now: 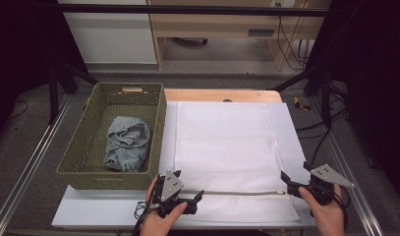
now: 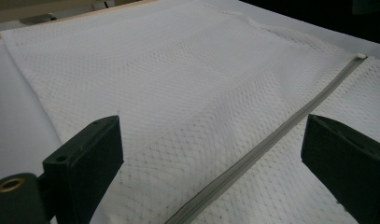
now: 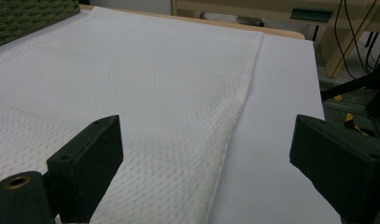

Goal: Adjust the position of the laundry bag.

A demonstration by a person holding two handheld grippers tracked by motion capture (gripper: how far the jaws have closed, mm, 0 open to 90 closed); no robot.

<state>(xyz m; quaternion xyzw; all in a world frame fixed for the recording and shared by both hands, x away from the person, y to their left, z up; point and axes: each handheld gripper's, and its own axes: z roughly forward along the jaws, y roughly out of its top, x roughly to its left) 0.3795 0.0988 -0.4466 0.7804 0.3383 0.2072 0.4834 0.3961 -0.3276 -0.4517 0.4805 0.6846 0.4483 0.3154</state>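
A white mesh laundry bag (image 1: pixel 227 147) lies flat on a white board, with a grey zipper (image 1: pixel 237 192) running across its near end. My left gripper (image 1: pixel 197 196) sits at the zipper's left end, jaws wide open over the mesh (image 2: pixel 187 102) and the zipper (image 2: pixel 271 140), touching nothing. My right gripper (image 1: pixel 287 178) hovers at the zipper's right end, open, above the bag's right edge (image 3: pixel 239 112). A crumpled blue-grey garment (image 1: pixel 127 143) lies in the green woven basket (image 1: pixel 84 142) to the left of the bag.
The white board (image 1: pixel 291 137) covers a wooden table (image 1: pixel 217 95). The basket stands along the board's left side. Metal rails run down both sides of the table. Black stand legs and cables (image 1: pixel 320 93) are at the far right.
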